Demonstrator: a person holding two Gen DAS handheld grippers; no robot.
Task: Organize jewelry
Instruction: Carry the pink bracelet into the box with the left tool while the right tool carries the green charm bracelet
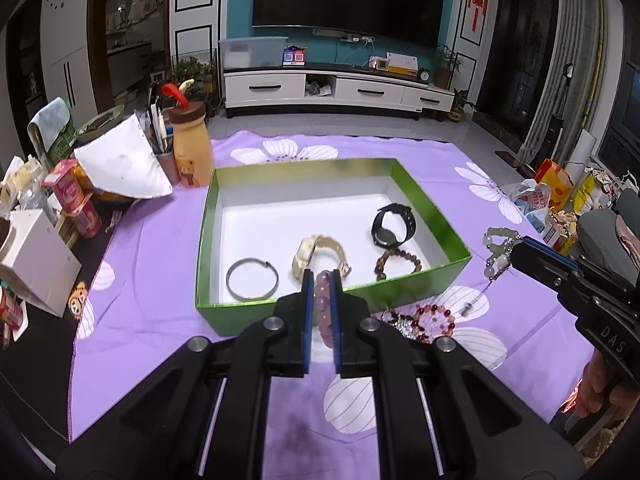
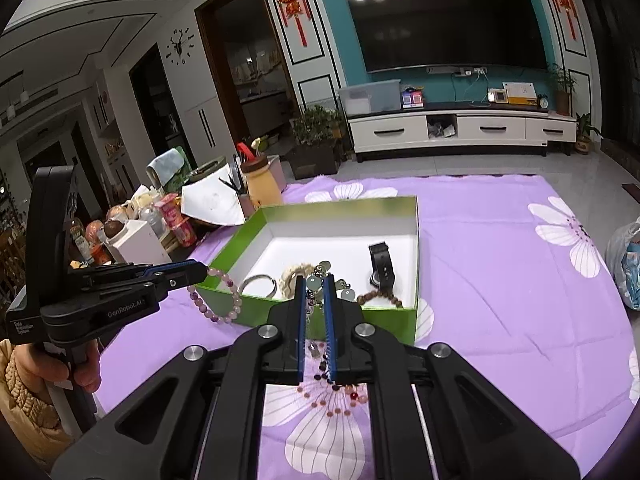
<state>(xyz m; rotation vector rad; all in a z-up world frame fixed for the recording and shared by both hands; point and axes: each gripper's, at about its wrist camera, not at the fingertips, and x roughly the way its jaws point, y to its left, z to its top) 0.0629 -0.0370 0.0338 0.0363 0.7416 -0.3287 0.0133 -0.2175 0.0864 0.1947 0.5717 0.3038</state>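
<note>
Two pieces of jewellery are off the cloth at once. My left gripper is clamped narrow on a bracelet of round pale-pink and lilac beads; in the right wrist view the loop hangs from the fingertips just in front of the box's near-left corner. My right gripper is likewise pinched nearly closed, on a strand of pale green jade-like beads with a thin metal chain; in the left wrist view that strand dangles from the tips, to the right of the box and above the cloth.

Green open-topped cardboard box with white interior sits on the cloth. Inside it, along the near wall: a thin grey metal bangle at left, a cream-gold wristwatch in the middle, a brown wooden-bead bracelet at right, and a black wristwatch just behind the brown beads.

One more item lies outside the box: a string of small red and pink beads on the cloth, near the front-right corner.

Purple cloth with white flower print covers the table. Clutter stands off the left of the box, including a yellow bottle with a brown lid. A hand grips the left gripper's handle.
</note>
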